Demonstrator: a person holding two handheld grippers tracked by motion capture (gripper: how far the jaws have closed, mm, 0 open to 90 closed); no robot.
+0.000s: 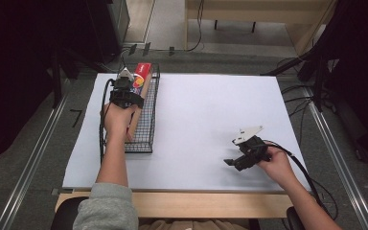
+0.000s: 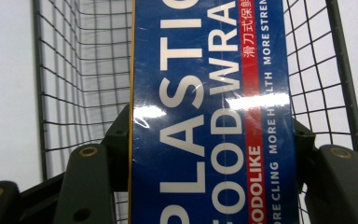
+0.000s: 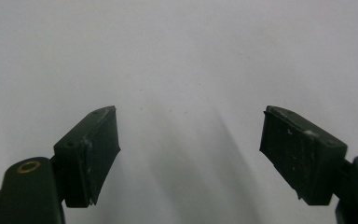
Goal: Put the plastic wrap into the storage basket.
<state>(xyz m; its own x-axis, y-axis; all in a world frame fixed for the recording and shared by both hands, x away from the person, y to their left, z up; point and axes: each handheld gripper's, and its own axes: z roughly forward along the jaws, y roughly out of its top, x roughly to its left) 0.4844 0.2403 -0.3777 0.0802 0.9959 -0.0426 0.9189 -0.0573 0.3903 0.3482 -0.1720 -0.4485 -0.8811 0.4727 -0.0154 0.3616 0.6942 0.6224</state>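
At the left of the high view, the left gripper [image 1: 122, 88] is reaching into the wire basket [image 1: 149, 125], which is standing on the white table sheet [image 1: 206, 129], and its jaws are closing on the long plastic wrap box [image 1: 141, 76]. In the left gripper view the left gripper [image 2: 212, 140] is holding that plastic wrap box [image 2: 209, 116] between its two jaws, one pad pressing each long side, the blue printed face filling the space between and ahead of the jaws and running on beyond their tips. The wire basket [image 2: 70, 93] is showing as mesh to either side of the jaws and behind the box, so the box is lying inside the basket's walls while it is being gripped; whether it is resting on the mesh floor or being held just clear of it cannot be told. Judged from this, the box is either being set down in the basket or being taken out of it, and the release or the lift is what is left to do. Farther right in the high view, the right gripper [image 1: 239, 155] is waiting well apart from the basket, over bare sheet. In the right gripper view the right gripper [image 3: 189, 154] is standing with jaws wide, nothing between them, the white sheet [image 3: 177, 56] lying ahead of the tips.
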